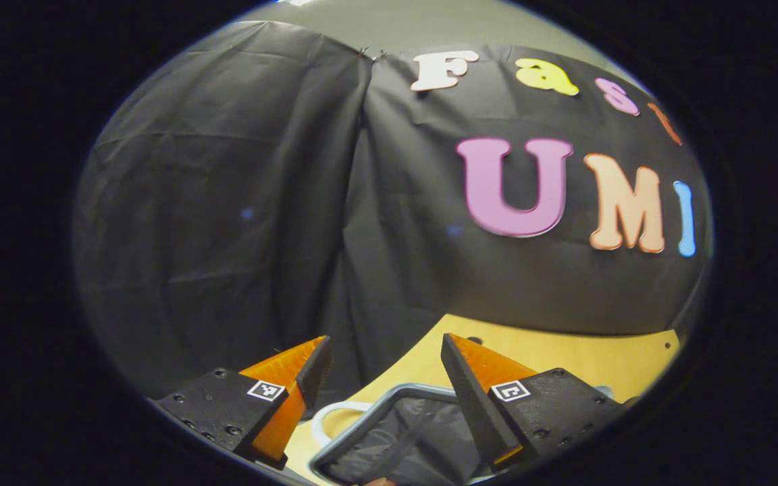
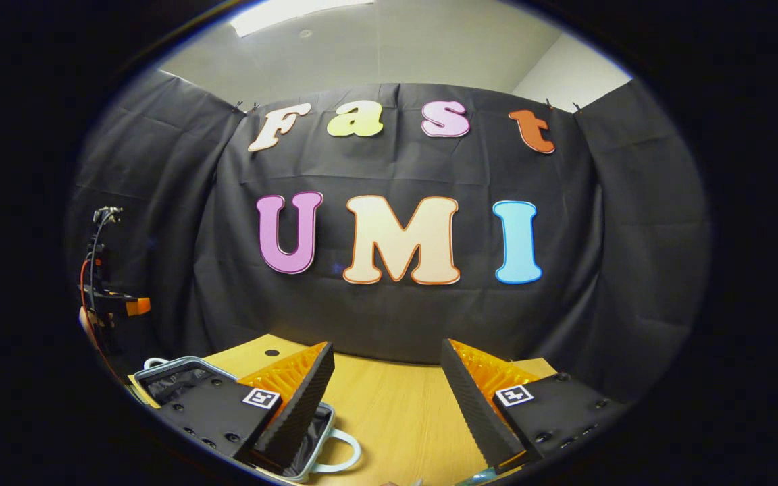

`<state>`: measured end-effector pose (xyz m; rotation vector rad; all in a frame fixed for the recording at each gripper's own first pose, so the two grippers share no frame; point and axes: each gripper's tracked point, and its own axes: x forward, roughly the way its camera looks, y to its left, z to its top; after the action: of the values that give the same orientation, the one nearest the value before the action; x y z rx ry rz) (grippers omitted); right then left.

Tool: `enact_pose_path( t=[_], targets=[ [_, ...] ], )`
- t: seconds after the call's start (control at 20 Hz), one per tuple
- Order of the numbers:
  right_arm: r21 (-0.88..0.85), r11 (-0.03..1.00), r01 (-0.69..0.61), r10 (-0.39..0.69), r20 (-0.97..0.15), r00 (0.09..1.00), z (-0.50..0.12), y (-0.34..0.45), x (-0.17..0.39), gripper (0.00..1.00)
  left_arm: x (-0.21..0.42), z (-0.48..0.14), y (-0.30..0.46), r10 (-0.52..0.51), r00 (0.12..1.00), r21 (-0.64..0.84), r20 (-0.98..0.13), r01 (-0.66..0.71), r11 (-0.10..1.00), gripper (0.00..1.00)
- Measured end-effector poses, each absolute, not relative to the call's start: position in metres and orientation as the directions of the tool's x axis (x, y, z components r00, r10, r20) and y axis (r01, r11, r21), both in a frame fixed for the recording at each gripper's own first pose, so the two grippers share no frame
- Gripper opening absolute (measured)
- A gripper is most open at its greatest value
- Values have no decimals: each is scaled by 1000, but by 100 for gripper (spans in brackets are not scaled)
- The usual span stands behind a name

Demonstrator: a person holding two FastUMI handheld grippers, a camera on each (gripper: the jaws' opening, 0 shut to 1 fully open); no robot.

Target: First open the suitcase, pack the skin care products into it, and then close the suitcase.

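The small suitcase with pale grey rim and dark soft lining (image 1: 402, 432) lies open on the light wooden worktop (image 1: 564, 354); I judge it light, the shell stiff and the lining soft, best taken at its white loop handle (image 2: 345, 452). My left fingers (image 1: 384, 405) hang wide apart and empty just above its rim. My right fingers (image 2: 387, 412) are equally wide and empty, held level over the bare worktop beside it.

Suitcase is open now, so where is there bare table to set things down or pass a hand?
Bare table runs from the open suitcase rightward to the black cloth. The suitcase's corner is crowded: the right hand-held gripper overlaps it, and the left hand-held gripper hangs over it.
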<state>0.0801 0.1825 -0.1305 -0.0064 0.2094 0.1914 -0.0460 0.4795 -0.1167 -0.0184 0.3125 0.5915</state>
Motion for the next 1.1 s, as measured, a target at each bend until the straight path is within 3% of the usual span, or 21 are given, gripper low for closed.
enact_pose_path(
  t=[0.5,1.1],
  targets=[
    [36,988,-148,151,-115,982,-99,97,75,100,-2,-61,284,328,927,33,-180,-328,944,95],
    [62,989,-132,138,-111,984,-106,18,66,99,0,-93,104,128,963,-15,-236,-136,991,95]
  ],
)
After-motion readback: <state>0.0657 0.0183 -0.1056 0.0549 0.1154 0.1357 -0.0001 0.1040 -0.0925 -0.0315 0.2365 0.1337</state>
